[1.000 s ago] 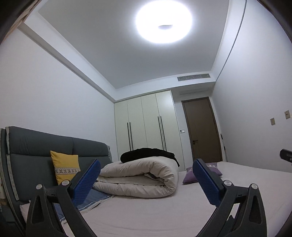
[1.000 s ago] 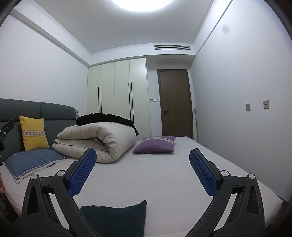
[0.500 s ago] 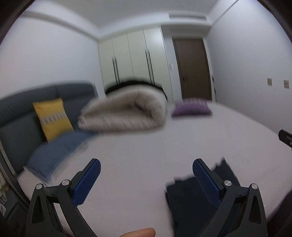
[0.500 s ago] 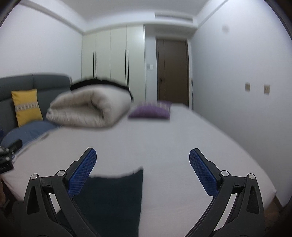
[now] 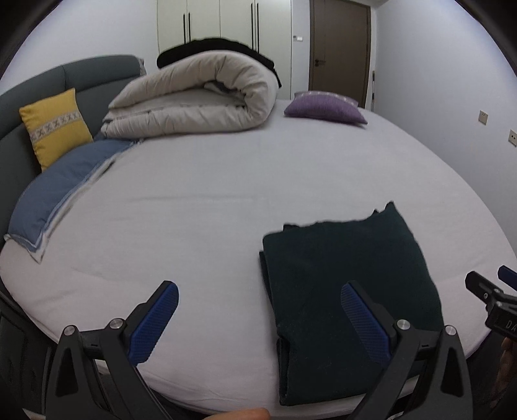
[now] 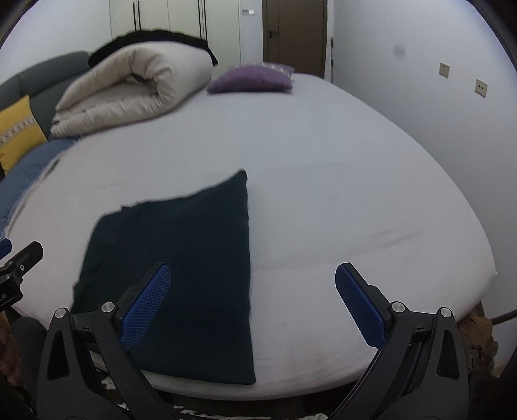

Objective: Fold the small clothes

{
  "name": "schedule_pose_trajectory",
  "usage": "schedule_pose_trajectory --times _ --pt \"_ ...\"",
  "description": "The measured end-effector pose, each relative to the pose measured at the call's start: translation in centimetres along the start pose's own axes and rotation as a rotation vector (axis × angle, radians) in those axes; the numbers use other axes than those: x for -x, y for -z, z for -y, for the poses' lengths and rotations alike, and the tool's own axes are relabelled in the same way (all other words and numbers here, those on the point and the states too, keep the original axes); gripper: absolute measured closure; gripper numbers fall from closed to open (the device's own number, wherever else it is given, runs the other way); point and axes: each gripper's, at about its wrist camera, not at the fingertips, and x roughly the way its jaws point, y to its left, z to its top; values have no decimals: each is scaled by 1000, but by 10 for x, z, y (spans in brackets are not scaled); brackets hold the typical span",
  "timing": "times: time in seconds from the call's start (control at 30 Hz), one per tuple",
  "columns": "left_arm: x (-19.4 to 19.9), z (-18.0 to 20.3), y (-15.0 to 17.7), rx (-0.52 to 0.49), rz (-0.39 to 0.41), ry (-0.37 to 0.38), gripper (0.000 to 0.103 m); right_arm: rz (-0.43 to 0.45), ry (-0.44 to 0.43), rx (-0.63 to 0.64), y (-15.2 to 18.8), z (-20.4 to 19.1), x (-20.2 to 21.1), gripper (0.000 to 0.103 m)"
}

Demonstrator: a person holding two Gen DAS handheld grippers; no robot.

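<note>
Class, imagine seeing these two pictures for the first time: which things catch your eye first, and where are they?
A dark garment lies flat near the bed's front edge, below both open grippers, left and right. At the far end sit a rolled cream duvet and a purple cushion.

So the folded garment lies flat on the bed, right at the near edge. The left gripper hangs over that edge with the garment under its right finger, and the right gripper sits just beside it, garment under its left finger. Far side of the bed there's a rolled duvet with a cushion to its right. Left of the duvet, a pillow lies flat and another cushion leans on the headboard. Wardrobe and door behind all that.
</note>
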Motion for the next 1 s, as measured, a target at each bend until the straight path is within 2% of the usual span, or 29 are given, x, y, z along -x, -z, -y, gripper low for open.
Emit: schedule_pose_trajectory --times 0.1,0.27,1.0 --pt "-10 2 8 -5 -30 -3 0 -29 30 24 9 -8 -17 0" --pt "-15 3 13 -17 -35 -6 0 -39 22 45 6 -10 -26 0" --pt "-27 0 21 -4 -60 -6 0 -38 22 41 1 -10 -10 0"
